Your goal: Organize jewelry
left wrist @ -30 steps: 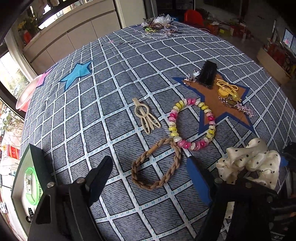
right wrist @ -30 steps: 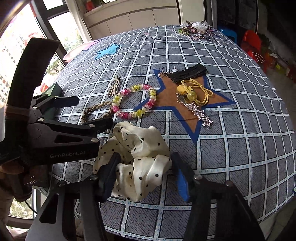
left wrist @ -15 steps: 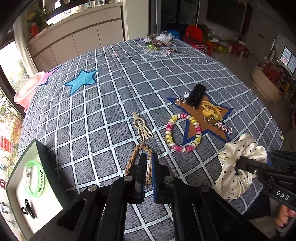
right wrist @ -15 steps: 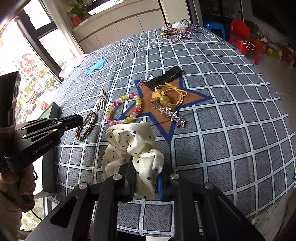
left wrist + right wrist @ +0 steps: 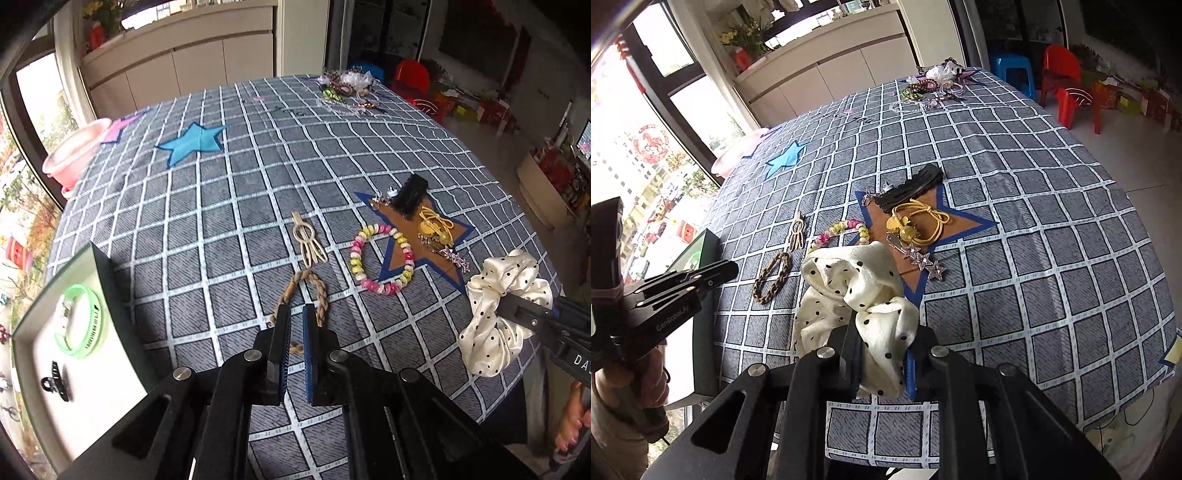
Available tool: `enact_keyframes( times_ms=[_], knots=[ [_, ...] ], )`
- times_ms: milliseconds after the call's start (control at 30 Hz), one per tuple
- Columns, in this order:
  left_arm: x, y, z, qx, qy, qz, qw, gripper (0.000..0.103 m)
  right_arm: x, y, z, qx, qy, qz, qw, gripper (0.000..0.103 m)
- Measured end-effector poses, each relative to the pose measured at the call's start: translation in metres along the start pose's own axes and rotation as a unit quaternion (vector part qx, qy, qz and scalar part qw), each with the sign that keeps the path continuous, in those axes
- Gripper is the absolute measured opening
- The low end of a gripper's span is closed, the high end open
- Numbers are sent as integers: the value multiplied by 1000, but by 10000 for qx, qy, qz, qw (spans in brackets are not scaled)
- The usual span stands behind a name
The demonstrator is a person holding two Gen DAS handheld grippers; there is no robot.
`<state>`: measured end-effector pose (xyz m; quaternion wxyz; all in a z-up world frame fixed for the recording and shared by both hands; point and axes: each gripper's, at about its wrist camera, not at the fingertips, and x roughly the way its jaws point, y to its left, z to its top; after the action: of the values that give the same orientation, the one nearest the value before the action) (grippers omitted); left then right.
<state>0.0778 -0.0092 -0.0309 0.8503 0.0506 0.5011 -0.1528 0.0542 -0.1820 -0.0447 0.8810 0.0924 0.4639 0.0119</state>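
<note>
My right gripper (image 5: 881, 339) is shut on a cream polka-dot scrunchie (image 5: 849, 295) and holds it above the table's near edge; it also shows in the left wrist view (image 5: 498, 306). My left gripper (image 5: 296, 314) is shut and empty, raised above a braided brown band (image 5: 306, 291). A pink-and-yellow bead bracelet (image 5: 382, 258), a cream hair clip (image 5: 308, 243), a black clip (image 5: 410, 194), a yellow cord piece (image 5: 434, 229) and star clips (image 5: 456, 258) lie by the brown star patch. A box tray (image 5: 26, 332) at left holds a green band (image 5: 79, 321) and a small black clip (image 5: 55, 382).
The table wears a grey checked cloth (image 5: 221, 221) with a blue star (image 5: 192, 144). A pile of jewelry (image 5: 347, 90) sits at the far edge. A pink basin (image 5: 70, 155) stands at the far left. Red chairs (image 5: 1067, 81) stand beyond the table.
Both grippers closed and rose away from the table. The right one took hold of the scrunchie and lifted it. The left one shut on nothing above the braided band.
</note>
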Motion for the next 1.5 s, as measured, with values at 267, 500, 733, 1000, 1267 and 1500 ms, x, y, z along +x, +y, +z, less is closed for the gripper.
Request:
enact_keyframes(
  times_ms=[267, 500, 733, 1000, 1267, 1500],
  knots=[
    [18, -1, -5, 126, 220, 222, 9994, 14, -1, -5, -4, 93, 20, 113, 9999, 20],
    [6, -11, -3, 370, -224, 615, 9972, 103, -1, -4, -6, 100, 15, 185, 9998, 20],
    [15, -17, 9, 660, -166, 733, 9950, 103, -2, -4, -4, 131, -30, 226, 9997, 20],
    [54, -16, 4, 746, 523, 482, 9947, 92, -4, -7, -5, 173, -39, 224, 9996, 20],
    [42, -10, 2, 622, 443, 5, 9971, 18, -4, -6, -4, 172, -37, 219, 9996, 20],
    [12, -12, 0, 339, 46, -139, 9993, 18, -5, -2, -2, 102, -31, 163, 9998, 20]
  ],
)
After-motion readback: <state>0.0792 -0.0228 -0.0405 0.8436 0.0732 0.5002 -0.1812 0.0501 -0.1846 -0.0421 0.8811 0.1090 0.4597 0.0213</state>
